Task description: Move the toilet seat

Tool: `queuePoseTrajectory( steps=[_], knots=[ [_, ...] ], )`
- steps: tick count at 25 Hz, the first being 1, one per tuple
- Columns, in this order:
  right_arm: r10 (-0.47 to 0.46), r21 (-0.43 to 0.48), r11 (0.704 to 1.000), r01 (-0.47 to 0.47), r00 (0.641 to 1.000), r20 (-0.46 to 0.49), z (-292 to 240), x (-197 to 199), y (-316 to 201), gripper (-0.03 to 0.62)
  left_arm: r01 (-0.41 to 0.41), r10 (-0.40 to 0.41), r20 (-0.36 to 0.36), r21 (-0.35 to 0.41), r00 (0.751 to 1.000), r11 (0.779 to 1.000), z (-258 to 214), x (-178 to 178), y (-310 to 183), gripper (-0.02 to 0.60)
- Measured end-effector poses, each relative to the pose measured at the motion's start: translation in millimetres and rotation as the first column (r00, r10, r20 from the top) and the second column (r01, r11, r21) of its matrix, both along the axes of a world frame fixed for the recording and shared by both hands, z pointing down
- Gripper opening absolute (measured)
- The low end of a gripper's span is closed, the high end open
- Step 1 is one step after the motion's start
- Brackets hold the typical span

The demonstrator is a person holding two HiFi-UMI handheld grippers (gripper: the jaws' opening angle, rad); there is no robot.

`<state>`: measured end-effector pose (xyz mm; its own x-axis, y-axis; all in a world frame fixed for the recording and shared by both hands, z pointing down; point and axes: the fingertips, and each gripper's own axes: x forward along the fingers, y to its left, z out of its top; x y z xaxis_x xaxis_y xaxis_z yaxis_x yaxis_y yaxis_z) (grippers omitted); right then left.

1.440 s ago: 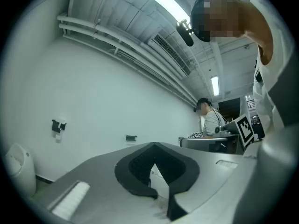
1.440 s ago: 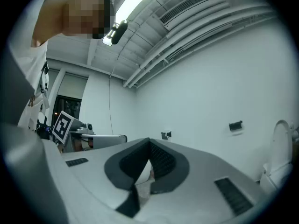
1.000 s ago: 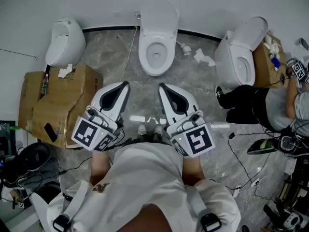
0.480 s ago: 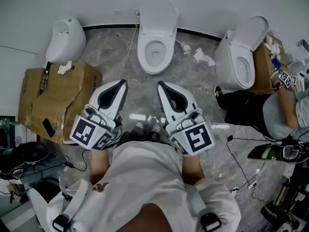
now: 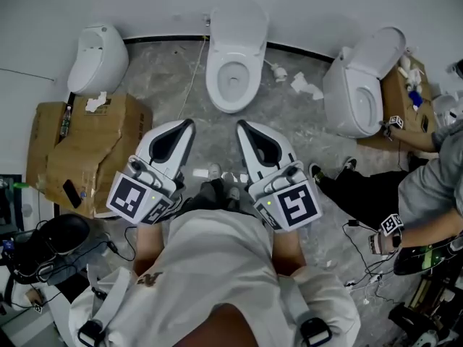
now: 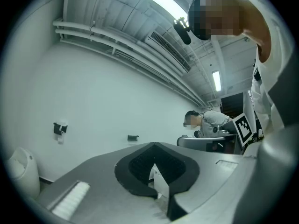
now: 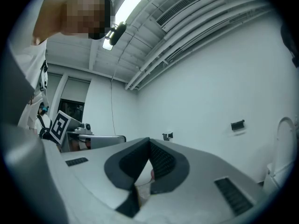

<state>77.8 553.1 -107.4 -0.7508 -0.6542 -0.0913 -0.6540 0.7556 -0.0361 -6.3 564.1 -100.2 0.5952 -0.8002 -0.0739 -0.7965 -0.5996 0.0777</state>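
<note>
In the head view a white toilet (image 5: 233,78) stands against the far wall, straight ahead of me. Its lid (image 5: 239,24) is raised against the wall and the seat ring lies around the open bowl. My left gripper (image 5: 189,126) and right gripper (image 5: 241,128) are held side by side, level, well short of the bowl. Both are shut with nothing between the jaws. In the left gripper view the left gripper (image 6: 153,146) faces the bare white wall, and so does the right gripper (image 7: 148,141) in its own view. Their own bodies hide the toilet there.
A white urinal-like fixture (image 5: 98,58) stands at the far left above a torn cardboard box (image 5: 87,147). A second toilet (image 5: 359,85) stands at the right, and another person (image 5: 427,186) crouches beside it. Cables (image 5: 362,244) and paper scraps (image 5: 304,85) lie on the marble floor.
Both grippers keep nearly the same place in the frame and stay shut. The person at the right has shifted closer and leans toward the right toilet. My feet have stepped forward slightly.
</note>
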Motion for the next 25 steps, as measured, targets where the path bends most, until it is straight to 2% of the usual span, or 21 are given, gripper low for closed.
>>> queuePoseTrajectory(
  steps=[19,25],
  knots=[
    [0.088,0.003,0.996,-0.088,0.995,-0.042,2,-55,-101,0.005,-0.100,0.100,-0.027,0.005,0.995,0.995,3,-49,-112,0.000],
    [0.097,-0.009,0.995,-0.097,0.994,-0.047,7,-61,-128,0.005,-0.113,0.113,-0.026,-0.001,0.993,0.994,6,-53,-139,0.000]
  ],
)
